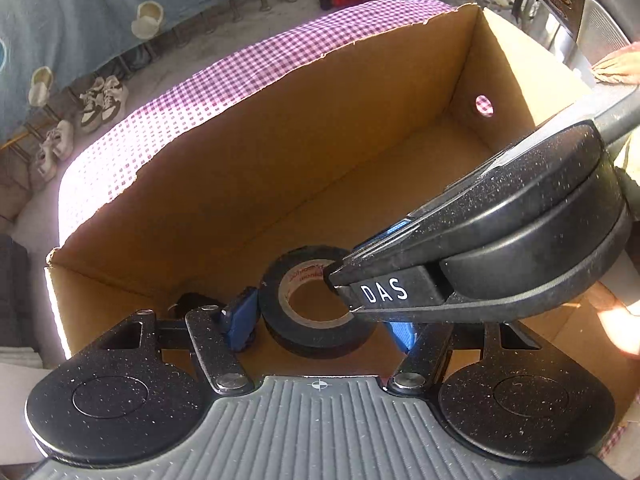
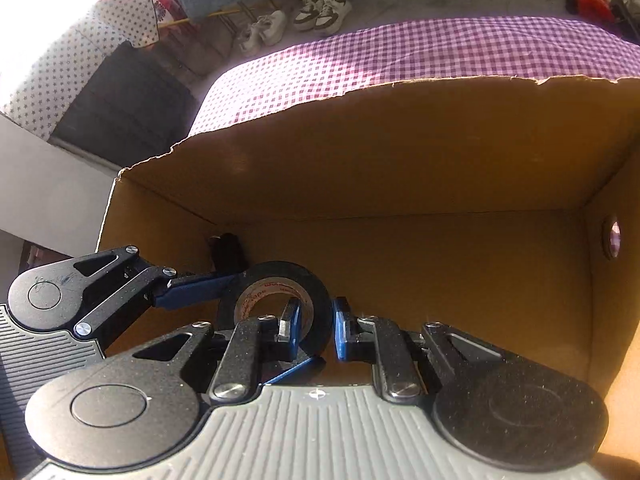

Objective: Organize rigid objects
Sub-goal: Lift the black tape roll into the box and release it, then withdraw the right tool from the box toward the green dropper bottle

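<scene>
Reaching down into the cardboard box (image 2: 400,152), I have both tools low at its left end. Its torn upper rim rises ahead of me, with the purple checked cloth (image 2: 420,48) lying beyond it, and the box floor runs bare to the right as far as the end wall with the round hole (image 2: 612,238).

A roll of black tape (image 2: 276,280) lies flat on the floor near the left corner. My right gripper (image 2: 316,328) straddles the roll's near side, one blue finger (image 2: 292,324) inside the core and the other outside, spread with a gap on both sides, gripping nothing. My left gripper (image 1: 320,320) stands wide apart around the same roll; whether its pad (image 1: 240,320) touches the tape's side I cannot tell.

A small dark object (image 2: 226,250) sits in the corner behind the roll, too shadowed to identify. Several pairs of shoes (image 2: 320,10) rest on the ground past the table.
</scene>
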`<state>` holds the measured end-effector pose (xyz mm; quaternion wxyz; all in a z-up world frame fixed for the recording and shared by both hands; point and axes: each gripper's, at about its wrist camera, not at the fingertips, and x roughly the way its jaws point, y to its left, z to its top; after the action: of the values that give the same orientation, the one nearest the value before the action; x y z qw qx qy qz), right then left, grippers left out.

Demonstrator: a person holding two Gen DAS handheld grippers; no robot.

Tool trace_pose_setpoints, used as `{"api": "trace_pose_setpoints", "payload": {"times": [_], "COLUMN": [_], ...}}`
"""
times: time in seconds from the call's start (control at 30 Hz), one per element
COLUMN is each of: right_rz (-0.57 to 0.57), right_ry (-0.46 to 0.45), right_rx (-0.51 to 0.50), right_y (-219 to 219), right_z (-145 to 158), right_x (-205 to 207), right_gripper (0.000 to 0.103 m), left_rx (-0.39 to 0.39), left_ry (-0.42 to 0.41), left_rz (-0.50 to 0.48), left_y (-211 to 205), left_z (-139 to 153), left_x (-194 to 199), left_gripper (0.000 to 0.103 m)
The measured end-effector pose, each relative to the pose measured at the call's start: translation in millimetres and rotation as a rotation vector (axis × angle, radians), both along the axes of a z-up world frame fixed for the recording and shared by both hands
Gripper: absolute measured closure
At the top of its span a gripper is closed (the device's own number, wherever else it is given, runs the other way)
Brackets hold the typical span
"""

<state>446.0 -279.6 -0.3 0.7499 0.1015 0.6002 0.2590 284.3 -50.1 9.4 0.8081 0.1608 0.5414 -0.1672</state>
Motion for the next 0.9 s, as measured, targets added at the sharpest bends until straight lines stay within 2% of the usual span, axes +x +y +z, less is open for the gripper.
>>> {"api": "trace_pose_setpoints", "payload": {"times": [0.17,0.37,0.57,0.73,0.77,0.8,0.87,0.9], "right_rz": [-0.036,-0.061,-0.081,-0.085,-0.086,-0.087,-0.101,-0.105], "right_ry": [0.038,0.005,-0.101,-0.245,-0.28,-0.323,-0.412,-0.452], "right_rx": [0.027,0.069,0.196,0.281,0.29,0.297,0.309,0.308], "right_y": [-2,-19,-53,-89,-94,-100,-111,-117], "right_z": [-15,3,59,118,128,139,156,162], "right_x": [10,-2,-44,-112,-125,-143,-178,-195], "right_gripper": [0.082,0.082,0.082,0.077,0.068,0.051,0.034,0.03], "left_rx": [0.028,0.005,-0.053,-0.115,-0.145,-0.182,-0.292,-0.337], "left_ry": [-0.001,-0.081,-0.174,-0.266,-0.28,-0.292,-0.307,-0.306], "left_rz": [0.01,0.012,0.025,0.049,0.055,0.061,0.055,0.05], "left_y": [2,2,4,19,27,34,47,51], "left_z": [-3,23,65,103,109,115,127,131], "left_x": [2,-15,-47,-75,-76,-80,-98,-106], "left_gripper": [0.035,0.028,0.021,0.014,0.01,0.008,0.002,0.001]}}
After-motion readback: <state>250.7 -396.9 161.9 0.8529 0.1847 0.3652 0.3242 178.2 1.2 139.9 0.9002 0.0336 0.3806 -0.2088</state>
